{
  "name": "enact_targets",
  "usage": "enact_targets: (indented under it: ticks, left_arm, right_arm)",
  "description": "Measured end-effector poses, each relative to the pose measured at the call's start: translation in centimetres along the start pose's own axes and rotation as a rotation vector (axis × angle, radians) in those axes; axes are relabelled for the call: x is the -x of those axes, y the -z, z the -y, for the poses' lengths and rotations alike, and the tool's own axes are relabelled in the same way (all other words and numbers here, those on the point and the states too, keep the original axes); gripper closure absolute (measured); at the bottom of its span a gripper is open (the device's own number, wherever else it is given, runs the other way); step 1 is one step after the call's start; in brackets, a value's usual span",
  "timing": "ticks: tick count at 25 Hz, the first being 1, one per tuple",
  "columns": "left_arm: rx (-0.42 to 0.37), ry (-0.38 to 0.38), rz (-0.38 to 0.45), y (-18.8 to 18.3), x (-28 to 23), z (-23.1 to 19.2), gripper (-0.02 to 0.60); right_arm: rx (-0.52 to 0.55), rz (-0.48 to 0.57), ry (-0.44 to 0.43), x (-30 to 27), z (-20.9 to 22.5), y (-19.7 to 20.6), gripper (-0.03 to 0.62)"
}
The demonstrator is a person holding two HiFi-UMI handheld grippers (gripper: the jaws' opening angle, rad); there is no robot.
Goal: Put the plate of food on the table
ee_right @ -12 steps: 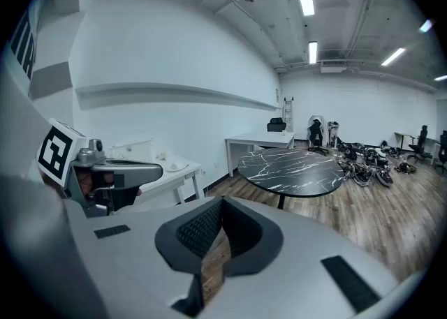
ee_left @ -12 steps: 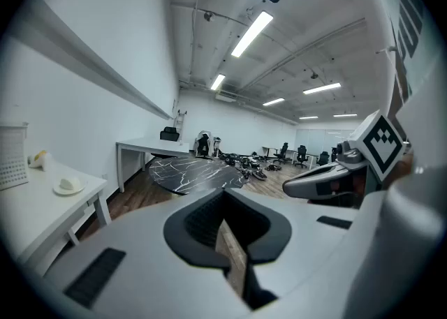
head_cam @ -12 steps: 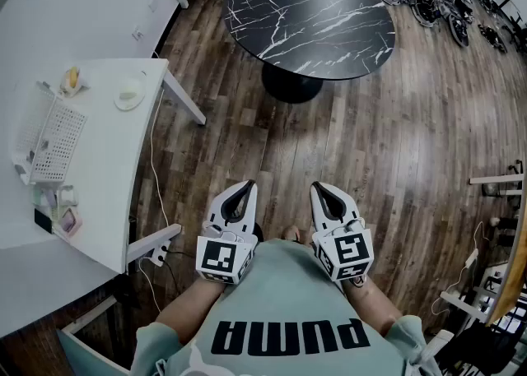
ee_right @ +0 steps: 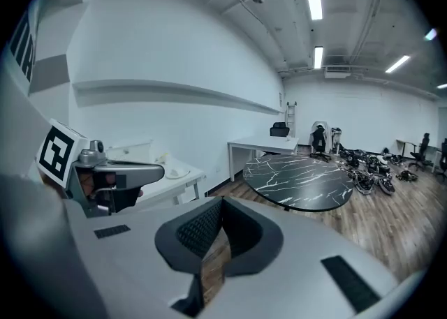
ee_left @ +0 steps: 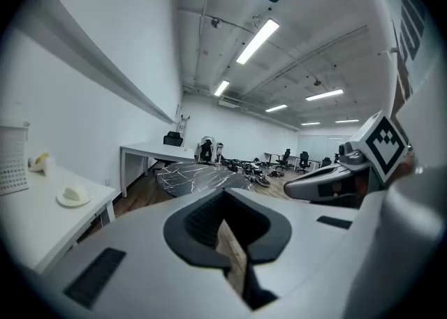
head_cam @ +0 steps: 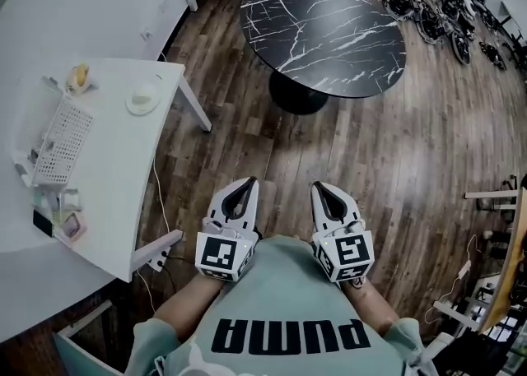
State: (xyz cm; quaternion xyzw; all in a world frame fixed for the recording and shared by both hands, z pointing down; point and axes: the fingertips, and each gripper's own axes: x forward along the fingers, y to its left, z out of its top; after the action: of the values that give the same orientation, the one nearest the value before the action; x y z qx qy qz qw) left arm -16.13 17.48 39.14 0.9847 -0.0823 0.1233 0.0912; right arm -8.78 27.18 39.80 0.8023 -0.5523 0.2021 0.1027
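A white plate of pale food (head_cam: 143, 99) rests near the far corner of a white desk (head_cam: 107, 177) on my left; it also shows as the plate (ee_left: 72, 197) and the plate (ee_right: 176, 172) in the gripper views. The round black marble table (head_cam: 323, 33) stands ahead on the wood floor, also visible as the table (ee_left: 199, 179) and the table (ee_right: 300, 179). My left gripper (head_cam: 244, 183) and right gripper (head_cam: 319, 187) are held side by side close to my chest, far from the plate. Both are shut with nothing between them, as seen at the left gripper (ee_left: 225, 195) and right gripper (ee_right: 222, 202).
On the desk lie a white wire rack (head_cam: 62, 140), a yellow item (head_cam: 79, 76) and small things near its front edge (head_cam: 58, 218). A cable hangs by the desk leg (head_cam: 156, 251). Dark equipment (head_cam: 445, 4) litters the floor at the far right.
The head view has shifted a little, so the desk and the black table sit slightly further right and lower. Both grippers stay shut in the same spot by my chest.
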Motion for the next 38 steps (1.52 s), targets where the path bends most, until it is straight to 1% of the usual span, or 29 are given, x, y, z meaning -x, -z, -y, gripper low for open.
enact_targets:
  ticks: [9,22,26,31,38]
  left_arm:
    - [-0.011,-0.027,0.028,-1.5,0.7,-5.7,0.575]
    - [0.039,-0.088,0.046,-1.6,2.3,-10.6,0.575]
    - [0.042,-0.119,0.058,-1.8,3.1,-11.9,0.575]
    - [0.043,-0.182,0.068,-2.0,4.4,-14.2,0.575]
    - [0.047,-0.235,0.062,-2.0,4.6,-15.8,0.575]
  right_arm:
    - [0.016,0.031,-0.016,-4.3,-3.3,-2.7,0.586]
    - [0.069,0.010,-0.083,-8.3,-7.3,-4.6,0.586]
    - [0.082,0.013,-0.115,-9.4,-8.5,-5.1,0.586]
    - [0.096,0.028,-0.172,-11.0,-10.3,-6.0,0.586]
    - [0.127,0.020,-0.231,-12.8,-11.2,-6.6,0.586]
